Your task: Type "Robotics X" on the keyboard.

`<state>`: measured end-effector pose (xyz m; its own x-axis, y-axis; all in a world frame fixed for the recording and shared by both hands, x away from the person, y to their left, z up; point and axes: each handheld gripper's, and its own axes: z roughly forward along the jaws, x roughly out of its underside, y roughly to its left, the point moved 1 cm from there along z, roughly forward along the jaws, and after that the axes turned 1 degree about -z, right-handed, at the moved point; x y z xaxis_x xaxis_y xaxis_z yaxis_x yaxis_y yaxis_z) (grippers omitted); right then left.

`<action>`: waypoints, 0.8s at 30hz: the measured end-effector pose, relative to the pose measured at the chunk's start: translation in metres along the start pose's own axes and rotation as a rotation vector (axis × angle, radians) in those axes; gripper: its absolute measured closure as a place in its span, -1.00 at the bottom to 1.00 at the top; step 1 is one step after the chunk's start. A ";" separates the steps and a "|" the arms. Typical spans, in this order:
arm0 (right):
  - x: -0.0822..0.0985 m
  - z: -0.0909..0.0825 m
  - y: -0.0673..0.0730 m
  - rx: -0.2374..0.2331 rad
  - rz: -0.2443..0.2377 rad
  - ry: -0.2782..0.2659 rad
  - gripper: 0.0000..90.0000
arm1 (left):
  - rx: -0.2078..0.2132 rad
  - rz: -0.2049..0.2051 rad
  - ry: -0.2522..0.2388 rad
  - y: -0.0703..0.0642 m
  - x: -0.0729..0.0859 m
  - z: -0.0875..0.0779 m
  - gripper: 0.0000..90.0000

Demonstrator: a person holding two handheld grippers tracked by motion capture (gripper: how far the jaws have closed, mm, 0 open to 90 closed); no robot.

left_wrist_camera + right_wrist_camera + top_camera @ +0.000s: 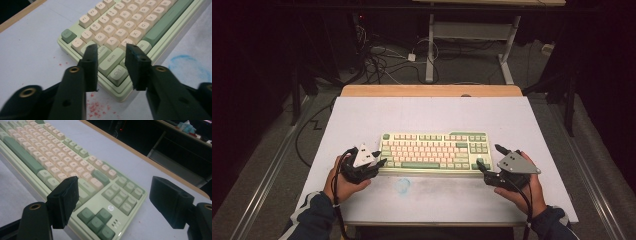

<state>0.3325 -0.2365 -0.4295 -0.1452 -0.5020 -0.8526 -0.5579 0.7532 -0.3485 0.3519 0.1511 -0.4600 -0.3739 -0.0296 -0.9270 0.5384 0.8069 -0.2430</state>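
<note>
Now both grippers flank the green-and-cream keyboard [434, 151] lying mid-tabletop [362, 115]: left gripper [113, 66] jaws spread over its Shift corner, right gripper [117, 202] jaws spread wide by the arrow keys. Risk: uneven closing could skew the keyboard or pop a keycap.

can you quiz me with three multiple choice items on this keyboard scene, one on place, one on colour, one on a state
1. Where is the left gripper?
A. at the keyboard's left end
B. by the table's far edge
C. off the table

2. What colour is the space bar?
A. red
B. green
C. black

3. How do the right gripper's jaws stand?
A. shut on a cable
B. shut on a key
C. open, astride the keyboard's corner

Answers: 1 A, its jaws stand over the Shift key. 2 B, darker green than the case. 3 C, a wide gap shows between the jaws.
</note>
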 end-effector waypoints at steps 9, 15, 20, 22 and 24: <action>0.019 -0.014 0.007 0.012 0.000 0.041 -0.42 | 0.087 -0.031 0.028 -0.014 -0.021 0.010 0.94; 0.022 -0.019 0.007 0.013 0.008 0.041 -0.43 | 0.121 -0.009 0.064 -0.034 -0.026 0.028 0.94; 0.024 -0.015 0.008 0.002 0.000 0.053 -0.43 | 0.147 0.025 0.115 -0.053 -0.024 0.050 0.93; 0.024 -0.014 0.009 -0.003 -0.002 0.058 -0.43 | 0.154 0.043 0.139 -0.058 -0.021 0.059 0.93; 0.025 -0.013 0.010 -0.009 -0.005 0.063 -0.43 | 0.163 0.051 0.156 -0.063 -0.019 0.066 0.93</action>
<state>0.3127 -0.2469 -0.4494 -0.1935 -0.5321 -0.8243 -0.5664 0.7466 -0.3489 0.3751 0.0620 -0.4460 -0.4489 0.1104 -0.8867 0.6697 0.6986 -0.2520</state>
